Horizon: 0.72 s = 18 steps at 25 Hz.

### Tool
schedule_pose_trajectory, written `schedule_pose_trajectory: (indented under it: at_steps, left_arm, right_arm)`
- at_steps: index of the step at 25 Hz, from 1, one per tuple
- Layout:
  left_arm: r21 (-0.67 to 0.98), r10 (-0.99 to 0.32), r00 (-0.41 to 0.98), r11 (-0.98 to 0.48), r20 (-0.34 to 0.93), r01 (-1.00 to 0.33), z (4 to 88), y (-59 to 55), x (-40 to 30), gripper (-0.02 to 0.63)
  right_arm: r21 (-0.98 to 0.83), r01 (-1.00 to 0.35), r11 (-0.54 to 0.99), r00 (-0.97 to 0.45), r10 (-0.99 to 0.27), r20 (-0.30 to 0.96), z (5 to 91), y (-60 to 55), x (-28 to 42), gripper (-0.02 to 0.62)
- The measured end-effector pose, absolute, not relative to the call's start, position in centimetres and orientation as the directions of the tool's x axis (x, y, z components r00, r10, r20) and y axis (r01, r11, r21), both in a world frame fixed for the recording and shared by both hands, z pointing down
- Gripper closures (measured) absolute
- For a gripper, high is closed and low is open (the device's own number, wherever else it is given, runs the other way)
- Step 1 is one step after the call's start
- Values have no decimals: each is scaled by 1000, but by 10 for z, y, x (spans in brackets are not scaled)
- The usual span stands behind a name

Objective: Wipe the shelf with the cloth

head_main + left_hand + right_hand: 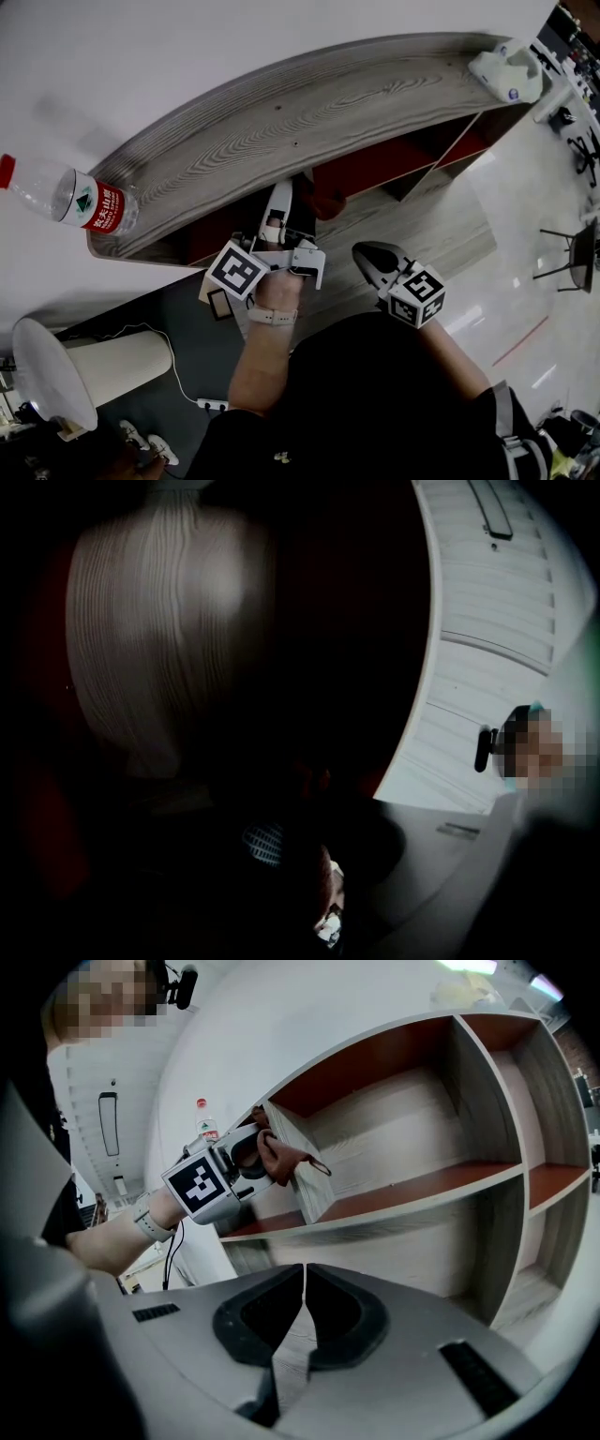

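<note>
1. Right gripper (pixel 304 1283): nearest, held out in front of the shelf. Its jaws are pressed tip to tip with nothing between them.
2. Left gripper (pixel 255 1150): reaches into the upper row of the shelf. Seen from the right gripper view, its jaws are clamped on the cloth. Its own view is too dark to show the jaws.
3. Cloth (pixel 279 1159): one, reddish-brown and bunched. It sits at the left gripper's tips, against the front edge of an upright divider (pixel 305 1171) in the upper row.
4. Shelf (pixel 422 1208): one open unit in grey wood grain with red-brown inner faces. It has two rows of compartments. The exact count isn't clear.
5. Water bottle (pixel 80 199): one, clear plastic with a red cap and red label. It stands on the shelf top at the left end. Its fill level can't be read.
6. White object (pixel 506 73): one, on the shelf top at the far right end, well apart from the bottle. Its type is unclear.
7. Count: two grippers, one cloth, one bottle, one shelf.
</note>
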<state>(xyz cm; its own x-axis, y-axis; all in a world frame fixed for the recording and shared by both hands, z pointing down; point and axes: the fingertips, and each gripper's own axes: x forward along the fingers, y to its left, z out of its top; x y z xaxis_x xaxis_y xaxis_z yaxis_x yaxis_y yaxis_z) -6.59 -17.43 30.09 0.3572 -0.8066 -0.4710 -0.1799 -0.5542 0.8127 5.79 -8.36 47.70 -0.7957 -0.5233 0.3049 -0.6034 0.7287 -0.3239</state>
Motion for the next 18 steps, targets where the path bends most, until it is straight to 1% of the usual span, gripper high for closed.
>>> schedule_pose_trajectory:
  at_steps: [7, 13, 18]
  left_arm:
    - [874, -850, 343, -466, -400, -135, 330, -201, -76, 541]
    - [937, -897, 342, -333, -282, -101, 369, -208, -75, 541]
    - [942, -897, 349, -322, -272, -92, 378, -207, -76, 541]
  right_arm:
    - [-325, -607, 725, -793, -528, 304, 477, -89, 51, 591]
    - [-326, -613, 719, -788, -530, 313, 479, -90, 50, 591]
    - [-329, -615, 717, -787, -531, 313, 480, -90, 47, 591]
